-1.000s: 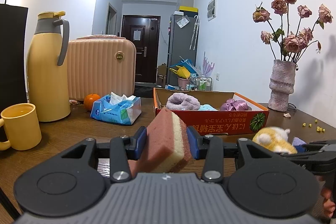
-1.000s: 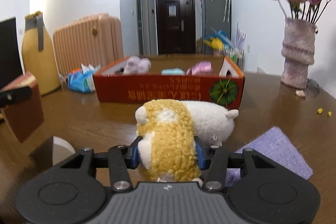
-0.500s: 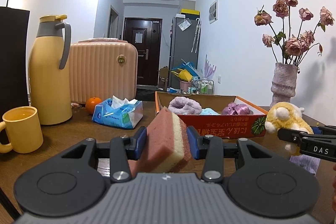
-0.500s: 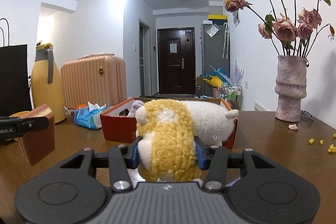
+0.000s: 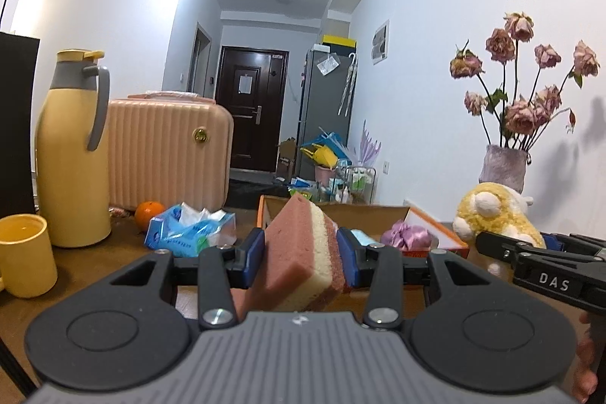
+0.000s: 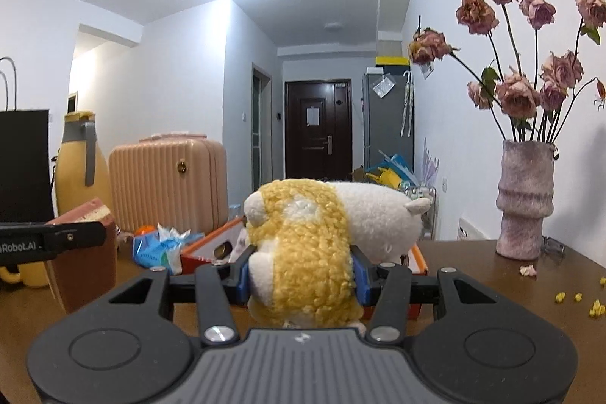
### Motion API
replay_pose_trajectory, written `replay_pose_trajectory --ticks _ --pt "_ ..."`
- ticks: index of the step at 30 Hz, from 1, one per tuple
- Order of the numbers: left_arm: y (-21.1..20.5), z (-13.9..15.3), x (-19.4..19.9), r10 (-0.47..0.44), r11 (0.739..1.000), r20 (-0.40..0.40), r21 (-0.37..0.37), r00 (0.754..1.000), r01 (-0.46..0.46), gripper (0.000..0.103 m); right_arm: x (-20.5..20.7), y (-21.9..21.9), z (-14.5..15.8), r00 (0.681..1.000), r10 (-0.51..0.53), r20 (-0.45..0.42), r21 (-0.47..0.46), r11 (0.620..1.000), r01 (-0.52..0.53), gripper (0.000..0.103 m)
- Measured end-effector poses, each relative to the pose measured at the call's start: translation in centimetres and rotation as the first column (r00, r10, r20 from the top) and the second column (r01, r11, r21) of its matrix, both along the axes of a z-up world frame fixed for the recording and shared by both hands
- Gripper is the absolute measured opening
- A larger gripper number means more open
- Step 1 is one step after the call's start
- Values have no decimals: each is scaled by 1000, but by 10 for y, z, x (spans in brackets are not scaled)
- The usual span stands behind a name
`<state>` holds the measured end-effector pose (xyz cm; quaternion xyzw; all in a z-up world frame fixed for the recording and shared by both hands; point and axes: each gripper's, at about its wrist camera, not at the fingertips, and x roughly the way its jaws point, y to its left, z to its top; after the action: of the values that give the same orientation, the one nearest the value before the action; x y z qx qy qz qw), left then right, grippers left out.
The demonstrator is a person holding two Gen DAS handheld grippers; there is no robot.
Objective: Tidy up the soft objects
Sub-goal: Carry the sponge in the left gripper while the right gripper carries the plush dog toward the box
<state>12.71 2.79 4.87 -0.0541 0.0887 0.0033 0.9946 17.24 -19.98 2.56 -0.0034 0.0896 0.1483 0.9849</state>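
My left gripper [image 5: 301, 262] is shut on a pink and cream layered sponge [image 5: 299, 260], held above the table in front of the orange cardboard box [image 5: 439, 233]. The box holds a purple satin scrunchie [image 5: 405, 237] and a light blue item [image 5: 360, 236]. My right gripper [image 6: 301, 275] is shut on a yellow and white plush toy [image 6: 314, 245], raised near the box [image 6: 206, 250]. The plush also shows in the left wrist view [image 5: 492, 214], and the sponge in the right wrist view [image 6: 85, 264].
On the wooden table stand a yellow thermos [image 5: 72, 154], a yellow mug [image 5: 24, 254], an orange [image 5: 149, 212], a blue tissue pack [image 5: 189, 230], a pink suitcase [image 5: 166, 150] and a vase of dried roses [image 6: 524, 199]. Yellow crumbs [image 6: 591, 305] lie at right.
Both grippers have lifted higher with their loads. The plush left the purple cloth and the table and now hangs at box height; the sponge moved up toward the box.
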Motion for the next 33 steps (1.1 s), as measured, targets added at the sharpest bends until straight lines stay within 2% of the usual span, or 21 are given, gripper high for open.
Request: replay_pose_trajectory --ticks 12,23,33 --pt "-13 18 41 22 999 29 -48 999 -20 43 34 0 16 999 -28 34 58 998 26 48" --pt "-18 24 75 48 997 43 -62 998 -45 43 65 10 21 998 -22 53 54 998 19 48" --pt "-18 29 105 70 994 50 -85 996 -66 43 97 14 22 998 -47 29 48 998 46 48"
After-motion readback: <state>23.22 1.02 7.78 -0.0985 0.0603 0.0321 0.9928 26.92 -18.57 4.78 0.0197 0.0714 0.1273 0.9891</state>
